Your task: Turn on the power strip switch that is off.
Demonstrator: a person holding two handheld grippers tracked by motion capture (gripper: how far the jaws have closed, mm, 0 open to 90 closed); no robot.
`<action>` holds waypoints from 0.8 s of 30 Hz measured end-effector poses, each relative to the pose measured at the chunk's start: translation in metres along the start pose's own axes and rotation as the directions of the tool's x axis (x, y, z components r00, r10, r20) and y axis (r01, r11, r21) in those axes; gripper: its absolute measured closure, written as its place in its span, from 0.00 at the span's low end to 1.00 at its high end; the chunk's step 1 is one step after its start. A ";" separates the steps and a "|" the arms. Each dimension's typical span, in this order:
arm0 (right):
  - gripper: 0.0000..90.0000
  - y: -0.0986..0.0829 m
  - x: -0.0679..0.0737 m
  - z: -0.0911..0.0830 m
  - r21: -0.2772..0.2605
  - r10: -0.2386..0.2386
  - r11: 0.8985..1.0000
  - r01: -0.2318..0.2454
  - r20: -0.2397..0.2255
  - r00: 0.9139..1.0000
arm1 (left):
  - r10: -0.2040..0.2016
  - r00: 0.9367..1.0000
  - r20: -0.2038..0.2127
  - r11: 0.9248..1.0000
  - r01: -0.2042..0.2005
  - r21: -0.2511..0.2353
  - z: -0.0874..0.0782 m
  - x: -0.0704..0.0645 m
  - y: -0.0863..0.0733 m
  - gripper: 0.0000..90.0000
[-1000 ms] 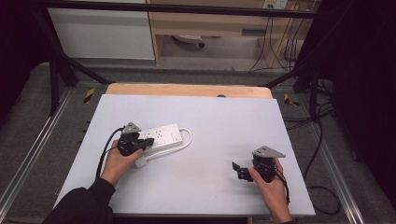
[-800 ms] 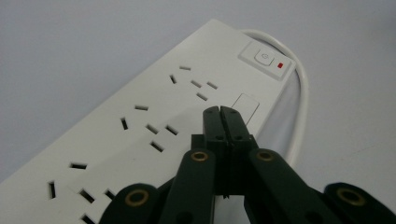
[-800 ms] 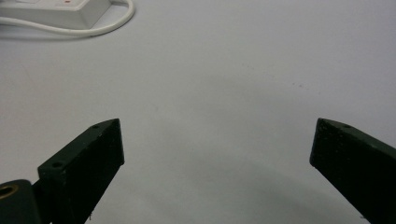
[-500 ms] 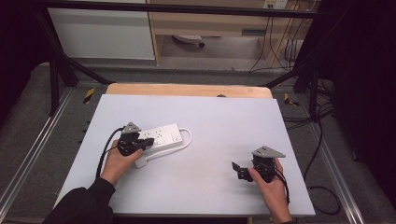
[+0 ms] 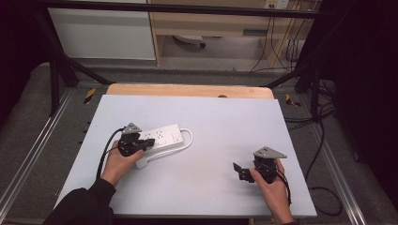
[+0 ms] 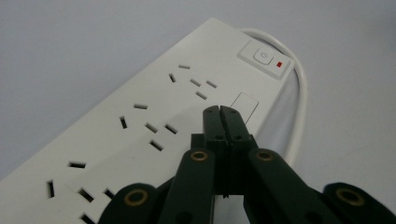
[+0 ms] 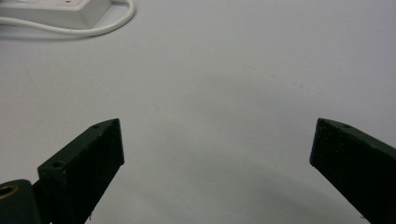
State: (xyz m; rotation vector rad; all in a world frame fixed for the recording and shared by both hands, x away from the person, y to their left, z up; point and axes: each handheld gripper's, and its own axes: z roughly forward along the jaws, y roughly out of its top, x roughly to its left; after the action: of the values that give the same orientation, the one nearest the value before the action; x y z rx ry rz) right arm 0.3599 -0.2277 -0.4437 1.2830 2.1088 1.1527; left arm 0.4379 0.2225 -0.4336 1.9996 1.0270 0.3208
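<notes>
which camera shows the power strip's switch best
The left gripper view: the switch on the power strip is close and sharp there. The high view shows it tiny; the right gripper view catches just the strip's end.

A lab or workshop: a white table (image 5: 197,112) stands inside a black metal frame (image 5: 56,65), with loose cables (image 5: 281,51) on grey carpet (image 5: 28,117).

My left gripper (image 5: 149,142) sits at the left of the scene, its jaws pressed fully together and pointing right. My right gripper (image 5: 238,170) rests at the near right, jaws spread wide, pointing left. Both forearms come in from the near edge.
</notes>
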 end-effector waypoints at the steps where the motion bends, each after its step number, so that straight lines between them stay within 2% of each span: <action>1: 0.04 0.000 0.000 0.000 -0.001 -0.004 1.000 0.004 0.000 1.000 | 0.001 1.000 0.000 1.000 -0.001 0.000 0.000 0.000 0.000 1.00; 24: 0.04 0.000 0.000 0.000 0.001 -0.004 1.000 0.004 -0.002 1.000 | -0.008 1.000 0.006 1.000 0.008 0.006 0.001 0.001 0.000 1.00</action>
State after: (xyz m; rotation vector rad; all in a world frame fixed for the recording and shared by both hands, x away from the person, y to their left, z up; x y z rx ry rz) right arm 0.3603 -0.2276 -0.4440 1.2783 2.1122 1.1517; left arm 0.4390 0.2227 -0.4343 2.0000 1.0328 0.3081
